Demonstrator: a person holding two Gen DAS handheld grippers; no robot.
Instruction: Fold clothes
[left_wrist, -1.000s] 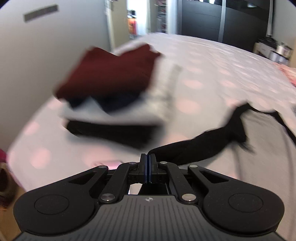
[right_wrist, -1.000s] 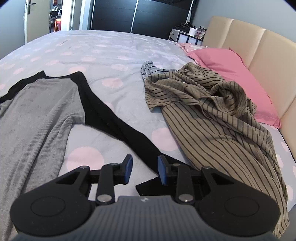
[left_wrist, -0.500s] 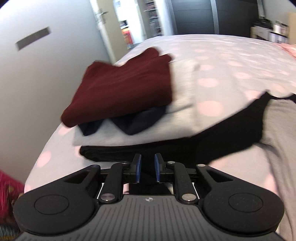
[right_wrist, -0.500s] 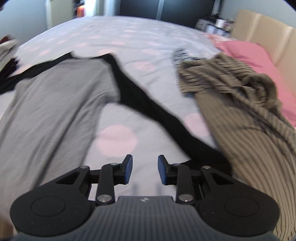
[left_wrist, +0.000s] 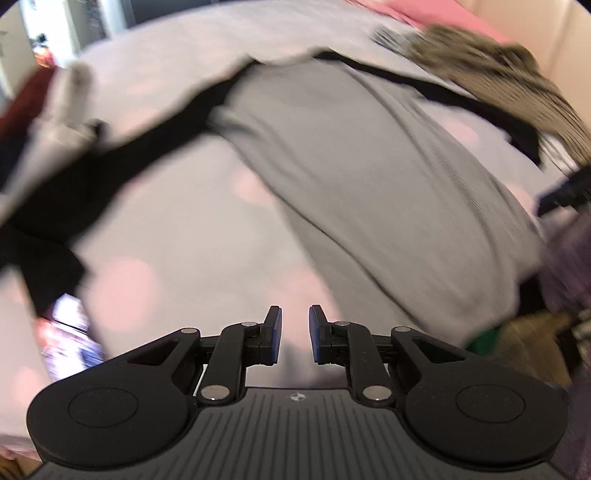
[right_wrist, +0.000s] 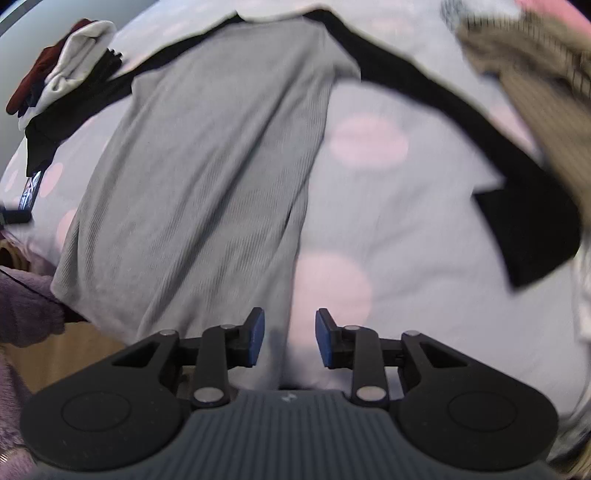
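Observation:
A grey shirt with black sleeves lies spread flat on the bed; it also shows in the left wrist view. Its left black sleeve stretches toward the folded stack, its right black sleeve toward the striped garment. My left gripper is open and empty above the bedspread, left of the shirt's hem. My right gripper is open and empty, just right of the shirt's lower edge.
The bedspread is pale with pink dots. A folded stack with a maroon top sits at the far left edge. A crumpled olive striped garment lies at the right, also in the left wrist view. The bed's near edge is below both grippers.
The left gripper opened, let go of the black sleeve and swung right from the stack to the shirt's lower part. The right gripper pulled back toward the hem, staying open.

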